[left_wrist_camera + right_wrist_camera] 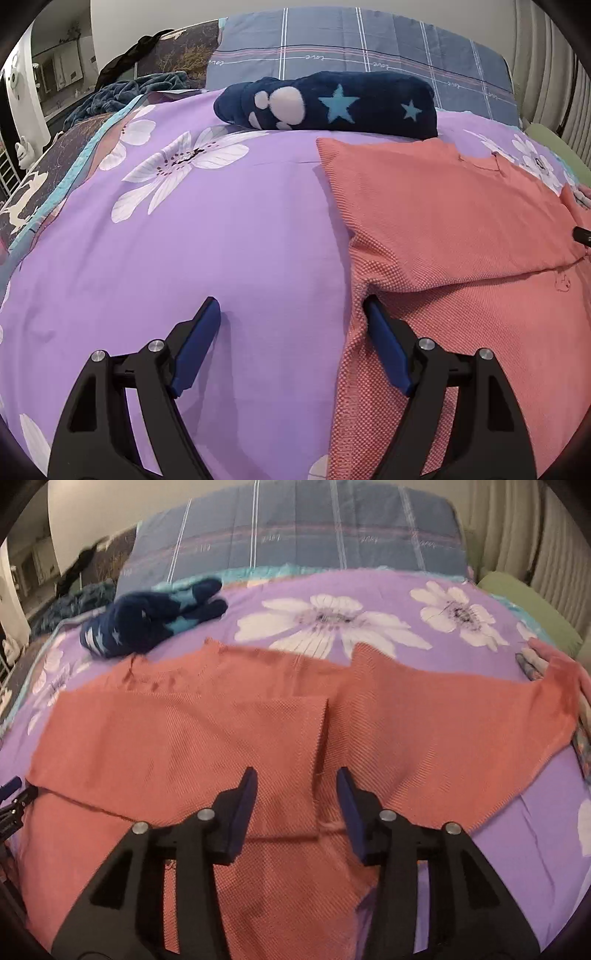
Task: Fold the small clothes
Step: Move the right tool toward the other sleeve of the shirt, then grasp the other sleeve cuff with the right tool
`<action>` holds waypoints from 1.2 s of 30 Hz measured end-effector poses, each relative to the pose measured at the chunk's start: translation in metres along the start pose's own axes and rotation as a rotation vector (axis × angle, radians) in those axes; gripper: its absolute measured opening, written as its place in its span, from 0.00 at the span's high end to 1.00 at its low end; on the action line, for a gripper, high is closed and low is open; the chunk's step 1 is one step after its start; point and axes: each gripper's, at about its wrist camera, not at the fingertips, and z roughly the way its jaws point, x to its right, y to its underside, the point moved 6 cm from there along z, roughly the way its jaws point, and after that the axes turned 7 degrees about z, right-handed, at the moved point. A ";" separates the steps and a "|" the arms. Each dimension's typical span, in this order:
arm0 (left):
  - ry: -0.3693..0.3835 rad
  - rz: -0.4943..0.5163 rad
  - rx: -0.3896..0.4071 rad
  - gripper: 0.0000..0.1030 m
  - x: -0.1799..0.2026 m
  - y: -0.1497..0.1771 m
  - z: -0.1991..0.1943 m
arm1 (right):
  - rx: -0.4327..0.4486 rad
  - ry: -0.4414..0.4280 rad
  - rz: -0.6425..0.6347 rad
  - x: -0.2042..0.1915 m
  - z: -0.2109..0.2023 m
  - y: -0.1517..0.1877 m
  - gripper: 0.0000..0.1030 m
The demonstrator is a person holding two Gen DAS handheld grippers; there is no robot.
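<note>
Left claw (291, 308) and right claw (297, 777) both gape wide.

Purple floral bed (240, 240), plaid pillow (351, 44) at the head, pale wall (147, 18) behind, curtain (517, 524) at right.

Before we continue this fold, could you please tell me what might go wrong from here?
1. The left claw is open at the coral garment's edge, one finger on the knit, the other over the purple sheet; closing may pinch sheet along with it.
2. The right claw is open, straddling the edge of a folded-over flap; a shallow grab could undo that fold.
3. The navy fleece bundle lies near; a wide sweep might disturb it.
</note>
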 end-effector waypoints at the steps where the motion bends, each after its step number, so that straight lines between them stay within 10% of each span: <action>1: -0.002 -0.008 0.000 0.22 -0.002 0.000 0.000 | 0.009 -0.042 0.020 -0.001 -0.005 0.001 0.65; 5: 0.011 -0.033 0.011 0.26 -0.006 0.001 -0.003 | -0.034 -0.200 0.003 -0.021 -0.004 0.008 0.73; 9: 0.165 -0.071 0.051 0.72 0.003 -0.003 -0.022 | -0.094 -0.173 0.017 -0.020 0.028 0.027 0.74; 11: 0.262 -0.098 0.090 0.78 0.009 -0.008 -0.037 | -0.083 -0.186 0.024 -0.020 0.024 0.026 0.74; 16: 0.291 0.026 0.235 0.78 0.046 -0.036 -0.073 | -0.079 -0.198 0.042 -0.017 0.017 0.027 0.73; 19: 0.264 0.072 0.175 0.76 0.065 -0.041 -0.046 | -0.032 -0.202 0.069 -0.006 -0.004 0.021 0.71; 22: 0.052 0.121 0.027 0.75 0.056 -0.024 0.009 | 0.068 -0.100 0.091 0.035 -0.035 0.008 0.64; 24: 0.124 0.047 0.026 0.74 0.044 -0.024 0.010 | 0.091 -0.019 0.152 0.079 -0.044 0.001 0.63; 32: 0.025 0.052 0.026 0.72 0.044 -0.020 0.010 | 0.141 0.083 0.561 0.222 -0.057 0.005 0.63; 36: -0.098 0.077 0.008 0.45 0.037 -0.019 0.010 | 0.196 0.127 0.571 0.230 -0.047 -0.011 0.59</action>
